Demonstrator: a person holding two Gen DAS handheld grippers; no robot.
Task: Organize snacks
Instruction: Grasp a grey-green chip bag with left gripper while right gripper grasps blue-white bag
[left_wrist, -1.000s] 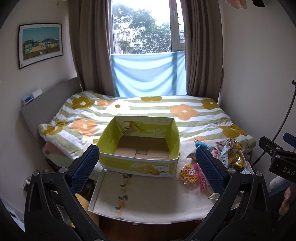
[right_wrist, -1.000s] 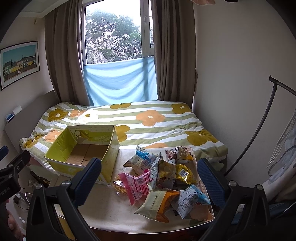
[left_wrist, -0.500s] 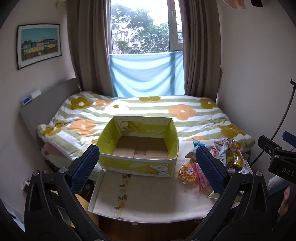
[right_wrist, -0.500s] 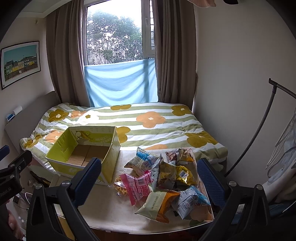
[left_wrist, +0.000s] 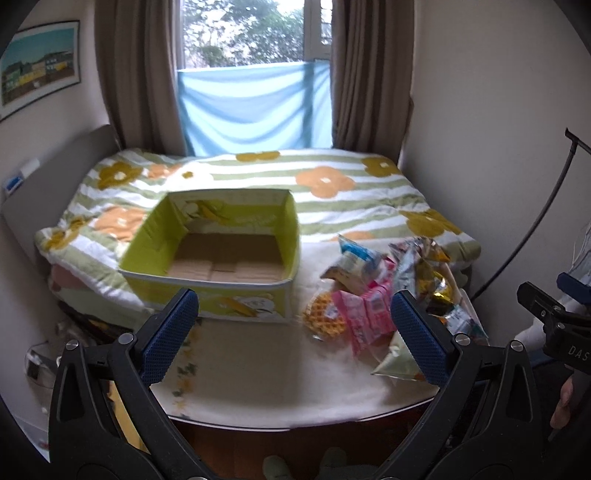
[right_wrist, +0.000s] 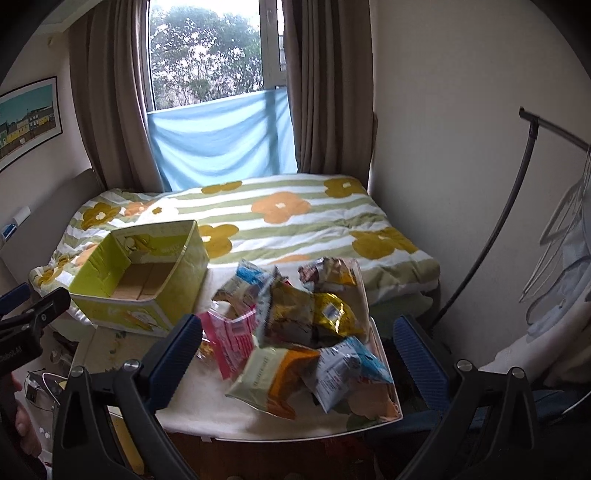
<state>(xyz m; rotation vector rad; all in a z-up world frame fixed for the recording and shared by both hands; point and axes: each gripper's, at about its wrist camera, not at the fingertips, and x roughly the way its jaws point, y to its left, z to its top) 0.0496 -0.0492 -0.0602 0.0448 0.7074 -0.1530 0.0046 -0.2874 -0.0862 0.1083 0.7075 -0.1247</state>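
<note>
Both grippers hang above the near edge of the bench (left_wrist: 258, 384), each with its jaws spread wide and nothing between them. Ahead of the left gripper (left_wrist: 295, 332), just past its left fingertip, stands the box (left_wrist: 221, 306), yellow-green, open at the top, its cardboard floor bare; it sits at the far left of the bench against the bed (left_wrist: 332, 199). Ahead of that gripper's right fingertip lies the snack pile (left_wrist: 391, 284): a waffle (left_wrist: 323, 319) nearest the gap between the jaws, a pink pack (left_wrist: 364, 314) touching it on the right, a blue-and-white bag (left_wrist: 354, 258) farther off behind them, and gold packs beyond the right fingertip. The pile lies just beside the box's right wall, apart from it. The right gripper (right_wrist: 297, 343) points straight at the pile (right_wrist: 295, 321), which fills the space ahead between its jaws: the pink pack (right_wrist: 231, 338) just past its left fingertip, a gold pack (right_wrist: 330, 312) ahead at centre, an orange-and-white bag (right_wrist: 275, 376) and a blue-and-white bag (right_wrist: 345, 367) nearest the gripper, low in the gap. None of them touches its fingers. From the right gripper the box (right_wrist: 147, 269) stands ahead and well to the left, beyond its left fingertip. Each gripper shows at the edge of the other's view, with part of a hand beneath.
</note>
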